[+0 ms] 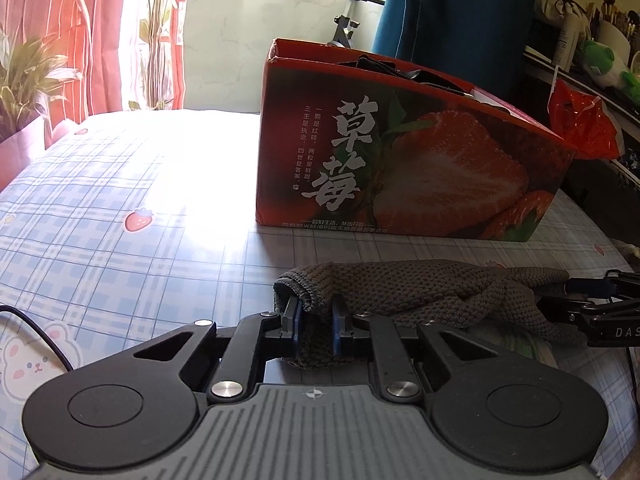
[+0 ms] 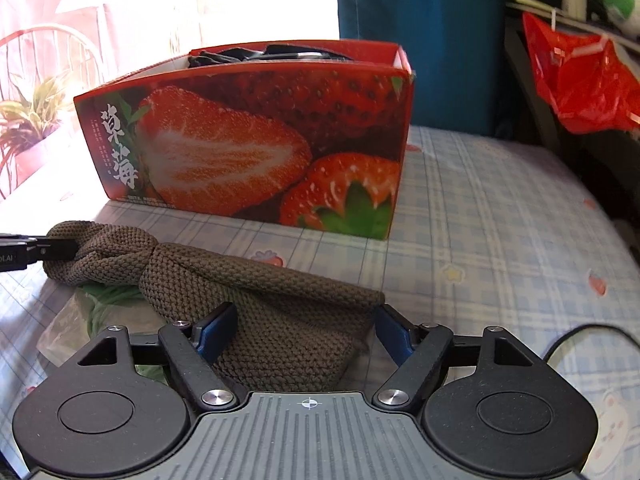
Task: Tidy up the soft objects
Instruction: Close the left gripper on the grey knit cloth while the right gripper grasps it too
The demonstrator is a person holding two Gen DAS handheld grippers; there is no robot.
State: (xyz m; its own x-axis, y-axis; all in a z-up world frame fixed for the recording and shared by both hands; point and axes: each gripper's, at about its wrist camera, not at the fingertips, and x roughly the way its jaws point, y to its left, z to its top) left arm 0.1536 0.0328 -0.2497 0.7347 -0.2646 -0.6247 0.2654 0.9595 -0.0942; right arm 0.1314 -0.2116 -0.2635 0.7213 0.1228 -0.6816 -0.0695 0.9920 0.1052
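On the checked bedsheet, at six o'clock from the red strawberry carton with dark items inside, the brown knitted cloth remains unpacked; left gripper pinches one end, right gripper spread wide around the other.

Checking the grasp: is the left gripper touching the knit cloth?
Touching. The left wrist view shows the left gripper closed on a fold of the knit cloth.

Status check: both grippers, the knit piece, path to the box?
Left gripper shut on brown knitted cloth, one end. Right gripper open, straddling the other end. Red strawberry-printed cardboard box behind, top open, dark items inside. Nothing between.
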